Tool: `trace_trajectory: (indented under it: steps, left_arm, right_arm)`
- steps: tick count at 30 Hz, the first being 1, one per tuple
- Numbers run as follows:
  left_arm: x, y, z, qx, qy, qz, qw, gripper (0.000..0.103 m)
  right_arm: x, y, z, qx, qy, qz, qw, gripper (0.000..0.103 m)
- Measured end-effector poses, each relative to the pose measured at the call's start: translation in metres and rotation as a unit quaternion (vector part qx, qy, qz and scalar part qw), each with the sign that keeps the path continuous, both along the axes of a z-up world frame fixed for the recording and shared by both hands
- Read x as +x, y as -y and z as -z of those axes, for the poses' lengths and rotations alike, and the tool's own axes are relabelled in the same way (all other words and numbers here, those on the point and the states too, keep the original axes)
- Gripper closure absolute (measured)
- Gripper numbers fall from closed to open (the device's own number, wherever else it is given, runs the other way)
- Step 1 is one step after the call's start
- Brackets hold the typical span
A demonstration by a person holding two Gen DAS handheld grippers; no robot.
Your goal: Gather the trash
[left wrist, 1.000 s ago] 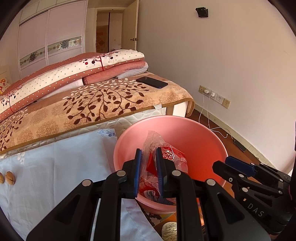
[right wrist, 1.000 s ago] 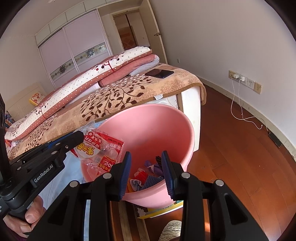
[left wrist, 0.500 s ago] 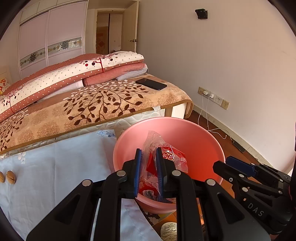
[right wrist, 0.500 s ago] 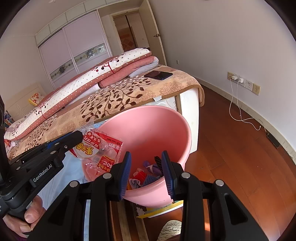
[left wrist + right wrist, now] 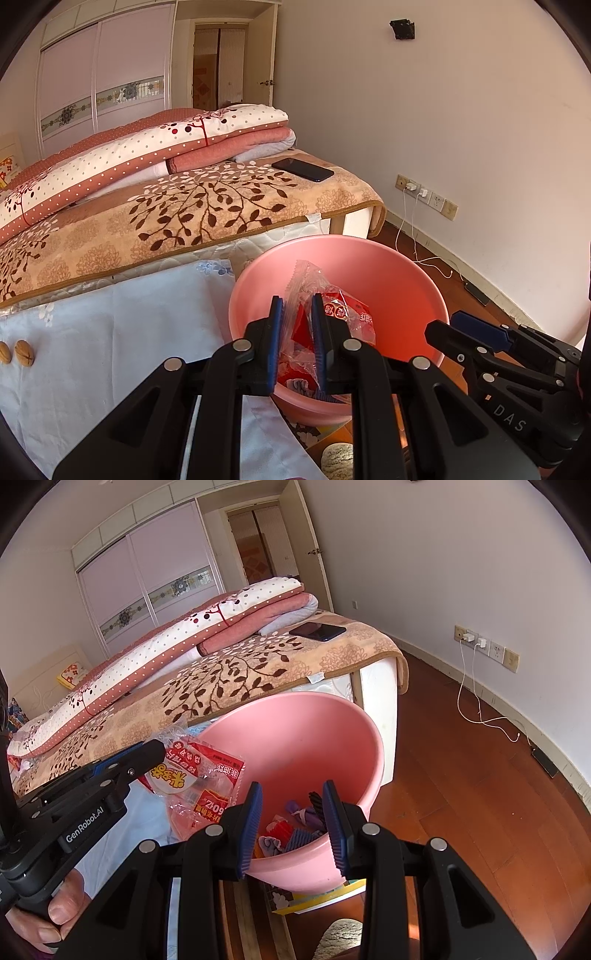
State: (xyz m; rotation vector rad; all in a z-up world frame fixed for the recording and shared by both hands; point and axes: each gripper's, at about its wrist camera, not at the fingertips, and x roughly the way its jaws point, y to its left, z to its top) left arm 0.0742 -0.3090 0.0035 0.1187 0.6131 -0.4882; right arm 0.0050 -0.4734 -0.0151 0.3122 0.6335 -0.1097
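Note:
My left gripper [image 5: 296,306] is shut on a crinkled clear and red snack wrapper [image 5: 334,314] and holds it over the near rim of a pink plastic basin [image 5: 399,273]. In the right wrist view the wrapper [image 5: 201,775] hangs from the left gripper [image 5: 159,747] at the basin's left rim [image 5: 369,731]. The basin holds several pieces of trash [image 5: 295,825] at its bottom. My right gripper [image 5: 291,801] is open and empty, just in front of the basin. It shows at the right of the left wrist view [image 5: 454,325].
A bed with a leaf-patterned blanket [image 5: 192,206], folded quilts [image 5: 155,151] and a black phone [image 5: 303,169] stands behind the basin. A white cloth [image 5: 110,332] with two walnuts [image 5: 16,352] lies at left. Wooden floor [image 5: 480,794] and charger cables [image 5: 480,716] are at right.
Both views have drawn back a little from the basin. The left gripper still holds the wrapper over the rim. The right gripper stays open.

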Motion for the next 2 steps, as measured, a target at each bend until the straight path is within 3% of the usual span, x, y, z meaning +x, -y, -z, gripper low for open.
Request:
trace_trajectory:
  steps: [2]
  left_arm:
    - [-0.0001,-0.0011,0.0002,-0.002,-0.001,0.000,1.0000,0.088]
  right_arm:
    - [0.0000,-0.0002,0.0003,0.001,0.000,0.000,1.000,0.070]
